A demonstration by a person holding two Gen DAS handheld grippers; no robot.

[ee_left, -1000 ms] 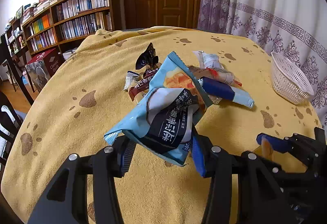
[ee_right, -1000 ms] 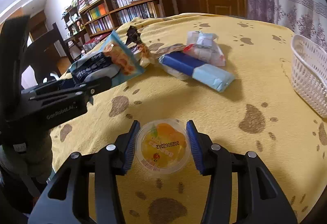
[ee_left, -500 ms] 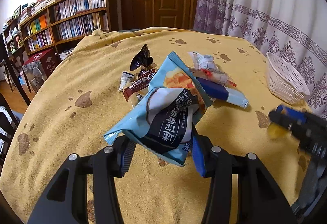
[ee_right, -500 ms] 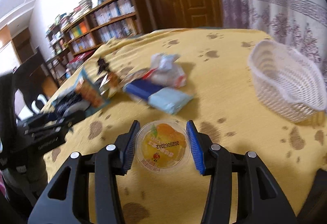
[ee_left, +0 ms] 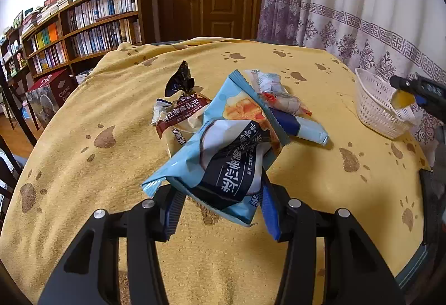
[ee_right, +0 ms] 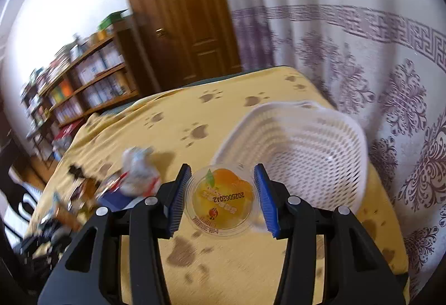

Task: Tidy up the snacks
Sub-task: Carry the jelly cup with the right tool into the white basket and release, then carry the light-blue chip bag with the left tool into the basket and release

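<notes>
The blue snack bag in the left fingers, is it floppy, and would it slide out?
Probably floppy: the blue snack bag is creased and crumpled where the left gripper squeezes it, and its free end sags. It looks light, since it hangs above the yellow cloth from that one pinch. The glossy wrapper could be slippery, though the ridged fingers likely help.

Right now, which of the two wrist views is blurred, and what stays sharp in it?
Right wrist view: smeared by motion; the white basket, bookshelf and snack pile are streaked, while the jelly cup between the jaws stays sharp, its printed date legible. Left wrist view: crisp, with the blue snack bag lettering readable; only fisheye bending at the edges.
</notes>
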